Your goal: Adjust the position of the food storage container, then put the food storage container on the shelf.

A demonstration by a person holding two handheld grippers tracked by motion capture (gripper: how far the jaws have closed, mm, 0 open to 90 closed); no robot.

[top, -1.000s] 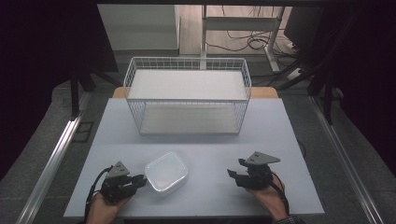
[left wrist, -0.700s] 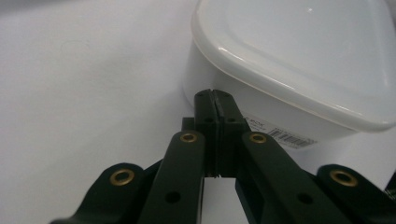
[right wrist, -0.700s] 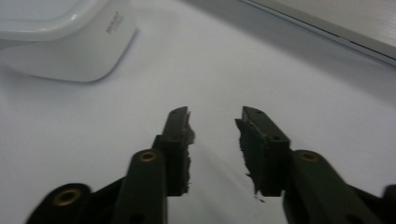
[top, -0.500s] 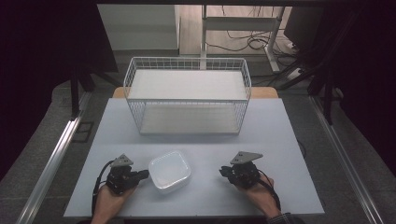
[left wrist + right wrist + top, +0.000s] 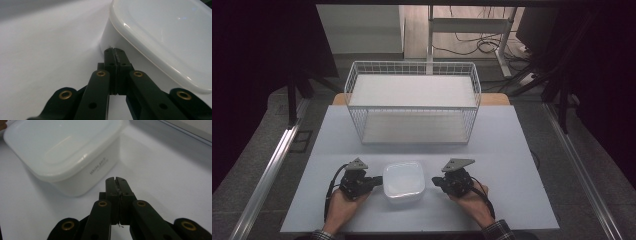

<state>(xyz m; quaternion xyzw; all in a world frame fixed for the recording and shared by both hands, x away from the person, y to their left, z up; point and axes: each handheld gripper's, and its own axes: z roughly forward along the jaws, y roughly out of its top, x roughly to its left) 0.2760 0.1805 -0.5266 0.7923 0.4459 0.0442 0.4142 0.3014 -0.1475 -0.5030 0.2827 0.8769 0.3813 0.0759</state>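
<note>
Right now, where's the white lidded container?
In the high view the white lidded container sits near the table's front edge, between the left gripper and right gripper, before the wire basket.

On the bench (image 5: 512,150), the lidded container (image 5: 404,181) sits near, between the left tool (image 5: 373,181) and right tool (image 5: 436,181); the wire basket (image 5: 412,102) stands beyond it.

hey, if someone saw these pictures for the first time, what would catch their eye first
Probably the white lidded plastic container near the table's front edge, flanked by the left tongs and the right tongs, both shut on nothing and pointing at its sides. Behind it, a white wire basket stands at the far side of the white table.
</note>
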